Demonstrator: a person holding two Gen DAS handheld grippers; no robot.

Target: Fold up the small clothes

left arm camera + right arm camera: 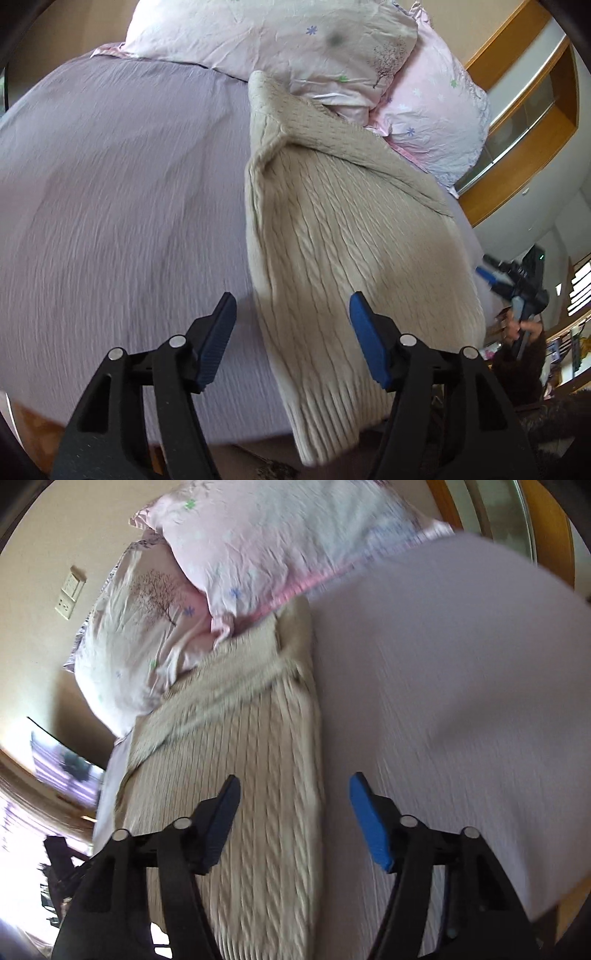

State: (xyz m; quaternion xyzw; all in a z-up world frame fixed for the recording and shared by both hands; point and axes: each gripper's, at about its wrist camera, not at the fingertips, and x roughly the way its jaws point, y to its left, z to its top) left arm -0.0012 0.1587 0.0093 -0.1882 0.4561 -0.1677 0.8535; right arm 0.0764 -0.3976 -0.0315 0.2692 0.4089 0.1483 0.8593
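A beige cable-knit sweater point(343, 236) lies on the lilac bedsheet point(122, 192), folded into a long narrow strip with a sleeve laid across its upper part. Its ribbed hem hangs over the near bed edge. My left gripper point(291, 306) is open and empty, hovering above the sweater's left edge near the hem. The right gripper point(517, 284) shows at the far right, held off the bed. In the right wrist view the sweater point(236, 768) lies under my open, empty right gripper point(293, 786), whose jaws straddle its folded edge from above.
Two pink floral pillows point(295, 40) lie at the head of the bed, touching the sweater's top. A wooden cabinet point(532, 122) stands beyond the bed. The lilac sheet point(461, 701) spreads wide beside the sweater. A wall socket point(70, 594) is on the wall.
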